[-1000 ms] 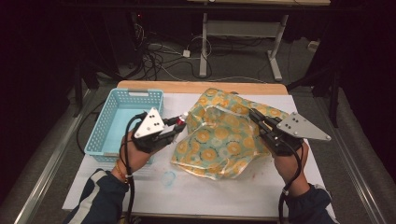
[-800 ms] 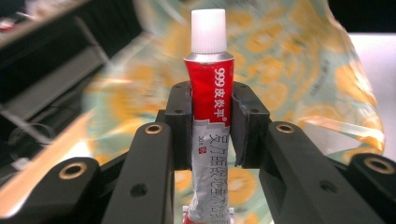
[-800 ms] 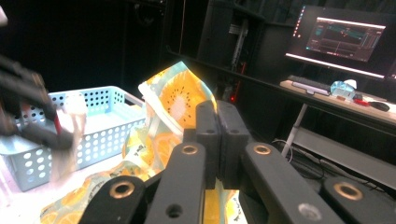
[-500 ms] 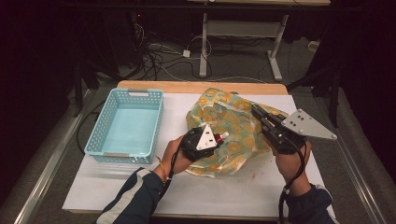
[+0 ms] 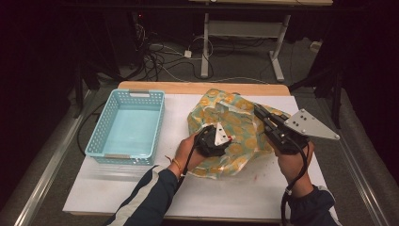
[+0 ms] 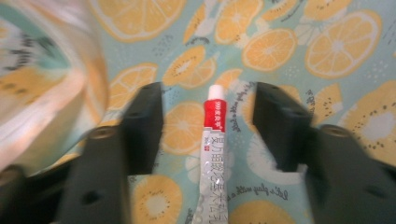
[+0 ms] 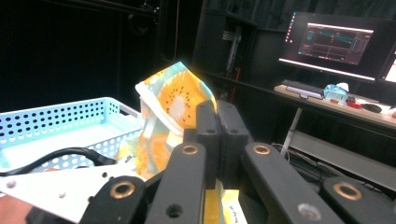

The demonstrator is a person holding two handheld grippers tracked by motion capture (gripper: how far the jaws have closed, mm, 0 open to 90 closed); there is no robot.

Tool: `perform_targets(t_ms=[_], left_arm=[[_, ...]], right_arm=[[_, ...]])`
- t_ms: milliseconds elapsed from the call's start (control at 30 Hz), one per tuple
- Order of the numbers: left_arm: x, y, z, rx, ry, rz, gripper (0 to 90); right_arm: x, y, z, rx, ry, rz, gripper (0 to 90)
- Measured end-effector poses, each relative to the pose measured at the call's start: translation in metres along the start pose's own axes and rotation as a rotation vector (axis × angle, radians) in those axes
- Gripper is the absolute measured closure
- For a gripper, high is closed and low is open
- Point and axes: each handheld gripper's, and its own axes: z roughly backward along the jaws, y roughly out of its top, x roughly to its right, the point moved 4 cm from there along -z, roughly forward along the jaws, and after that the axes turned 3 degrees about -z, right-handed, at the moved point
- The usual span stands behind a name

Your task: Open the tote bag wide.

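A soft bag point(image 5: 235, 117) printed with orange and kiwi slices lies on the white table point(image 5: 141, 188). My right gripper point(image 5: 258, 110) is shut on its upper edge and holds that flap point(image 7: 175, 102) raised; in the right gripper view its jaws point(image 7: 217, 112) meet on the fabric. My left gripper point(image 5: 227, 138) rests low over the bag's middle. Its jaws have just been opening and now stand apart point(image 6: 210, 100). A small white tube point(image 6: 212, 154) with a red band and white cap lies lengthwise between them on the printed fabric, touched by neither pad.
A light blue perforated basket point(image 5: 101, 127) stands at the table's left, seen too in the right gripper view point(image 7: 56, 116). Table legs and cables point(image 5: 188, 52) lie on the floor beyond. A desk with a lit monitor point(image 7: 334, 42) stands behind.
My left hand went right from the bag's left edge beside the basket onto the bag and sank. Its jaws opened, letting go of the tube. The right gripper kept still.
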Motion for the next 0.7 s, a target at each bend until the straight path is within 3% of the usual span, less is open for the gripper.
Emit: perform_targets(t_ms=[133, 400, 600, 700], left_arm=[[0.000, -0.003, 0.014, 0.039, 0.006, -0.001, 39.1], [0.000, -0.011, 0.054, 0.084, 0.031, -0.056, 32.7], [-0.002, -0.023, 0.083, 0.097, 0.079, -0.071, 29.2], [-0.003, -0.033, 0.092, 0.072, 0.098, -0.064, 25.1]], right_arm=[[0.001, -0.001, 0.000, -0.003, -0.006, 0.002, 89.8], [0.005, -0.004, -0.001, -0.011, -0.019, 0.001, 89.9], [0.008, -0.006, -0.001, -0.020, -0.026, -0.003, 89.8], [0.009, -0.007, -0.001, -0.020, -0.028, 0.000, 89.9]])
